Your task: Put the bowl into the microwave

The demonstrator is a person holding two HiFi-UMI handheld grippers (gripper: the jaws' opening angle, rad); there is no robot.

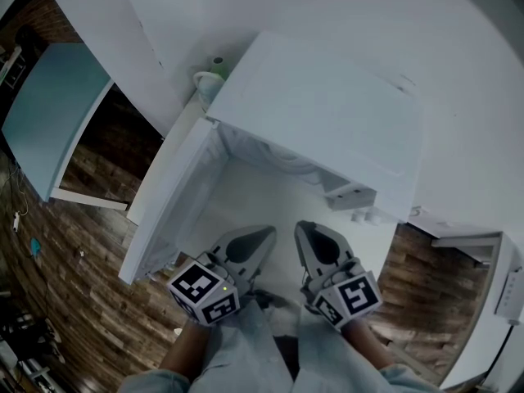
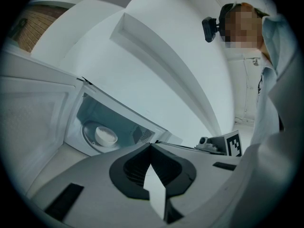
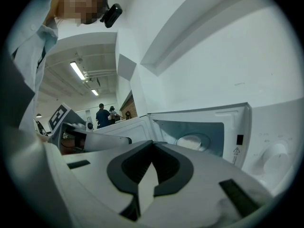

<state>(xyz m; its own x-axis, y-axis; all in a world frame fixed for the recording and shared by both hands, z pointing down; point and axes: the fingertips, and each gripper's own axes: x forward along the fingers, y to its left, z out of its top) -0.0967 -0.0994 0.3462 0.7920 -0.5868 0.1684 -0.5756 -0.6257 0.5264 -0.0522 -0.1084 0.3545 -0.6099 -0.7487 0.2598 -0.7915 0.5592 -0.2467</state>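
Both tongs were fully closed and gripped nothing. The left tongs (image 2: 151, 147) and right tongs (image 3: 153, 145) were held side by side on the near side, just short of the open front of the microwave (image 1: 327, 113) and not touching it. With nothing held, this posture is judged a stand-off position, clear of the cavity. Beyond the tips, the bowl (image 2: 105, 136) sat upright inside the cavity on the round turntable (image 2: 86, 136), about at its middle, a placement that would let it turn freely. The door (image 2: 33, 118) stood swung wide to the left, leaving the opening unobstructed. Placement is judged complete; the door was not yet closed.
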